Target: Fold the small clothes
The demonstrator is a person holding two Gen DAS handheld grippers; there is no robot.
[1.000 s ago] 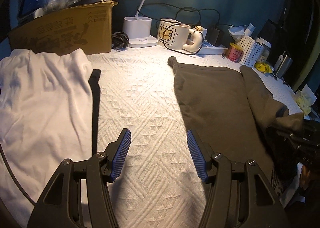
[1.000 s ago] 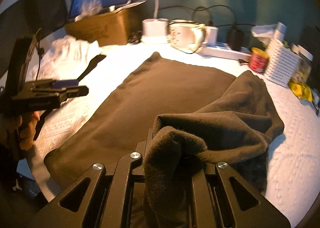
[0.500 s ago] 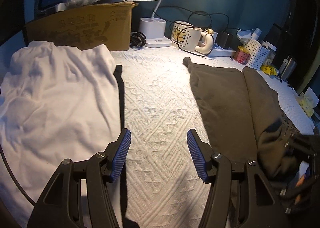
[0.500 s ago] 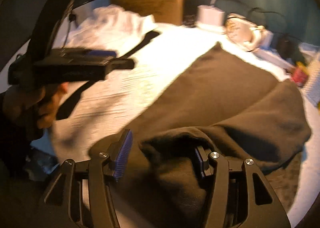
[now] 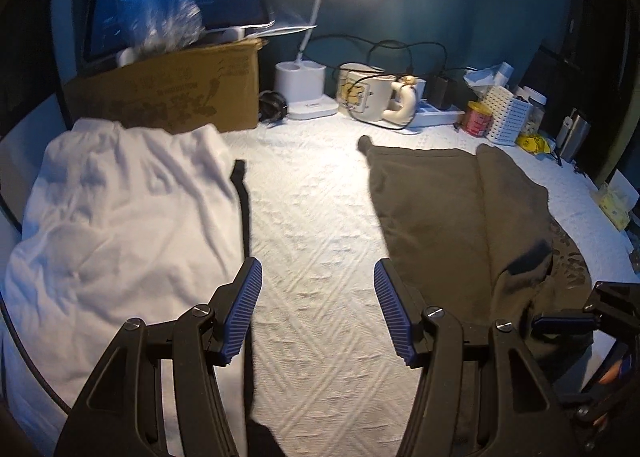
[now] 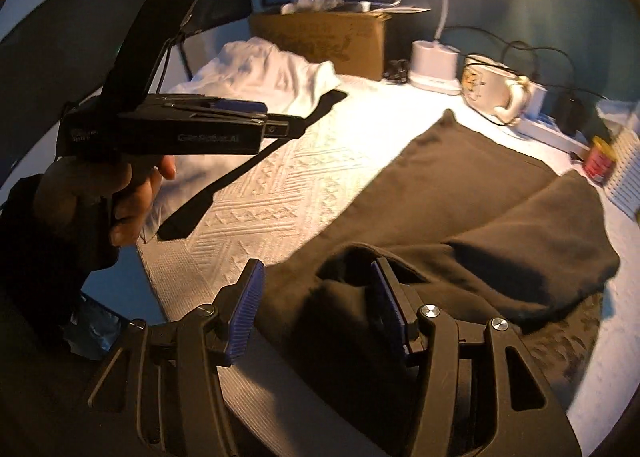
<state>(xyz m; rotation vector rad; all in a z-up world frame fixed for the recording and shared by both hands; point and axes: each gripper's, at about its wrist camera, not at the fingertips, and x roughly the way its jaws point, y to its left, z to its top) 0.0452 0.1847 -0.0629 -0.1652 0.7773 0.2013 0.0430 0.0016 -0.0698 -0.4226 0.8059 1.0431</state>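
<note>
A dark brown garment [image 5: 460,209] lies flat on the white textured table cover [image 5: 312,217], its right part folded over onto itself; it also shows in the right wrist view [image 6: 460,209]. A white garment [image 5: 120,225] lies crumpled at the left. My left gripper [image 5: 318,313] is open and empty above the bare cover between the two garments. My right gripper [image 6: 316,309] is open over the near edge of the brown garment, with loose cloth lying between its jaws. The left gripper also shows in the right wrist view [image 6: 276,129], held in a hand.
A cardboard box [image 5: 168,97] stands at the back left with a laptop behind it. A lamp base [image 5: 304,89], a mug [image 5: 368,97], cables, a red tin [image 5: 478,119] and a white basket [image 5: 506,121] line the back edge. A black strap [image 5: 242,193] lies beside the white garment.
My right gripper has opened and let go of the brown cloth, which has dropped onto the garment. My left gripper has drawn back and tilted up, staying open.
</note>
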